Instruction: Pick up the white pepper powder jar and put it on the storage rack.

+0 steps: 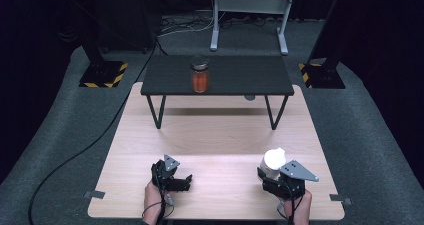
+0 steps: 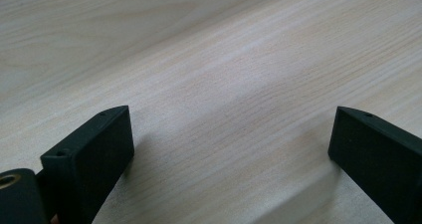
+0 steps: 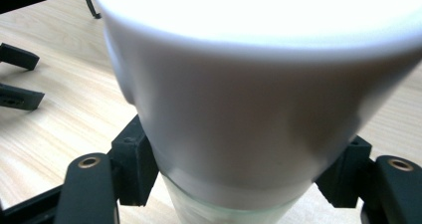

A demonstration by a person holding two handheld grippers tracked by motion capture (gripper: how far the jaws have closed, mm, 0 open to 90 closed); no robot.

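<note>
A container with a wide white cap (image 1: 274, 161) and a pale clear body is held upright in my right gripper (image 1: 268, 177) near the front right of the wooden tabletop (image 1: 215, 135). In the right gripper view the white cap (image 3: 249, 84) looms close, and the right gripper (image 3: 239, 184) has its jaws pressed on the body just under it. My left gripper (image 1: 187, 180) rests low at the front left, open with nothing between its fingers. Bare wood lies between the spread jaws of the left gripper (image 2: 231, 129). The left gripper (image 3: 20, 77) also appears far left in the right gripper view.
A low black table (image 1: 240, 80) stands at the back of the wooden top, and a jar of orange contents with a dark lid (image 1: 200, 76) stands on it. Grey carpet surrounds the table, with stand bases and a cable on the floor.
</note>
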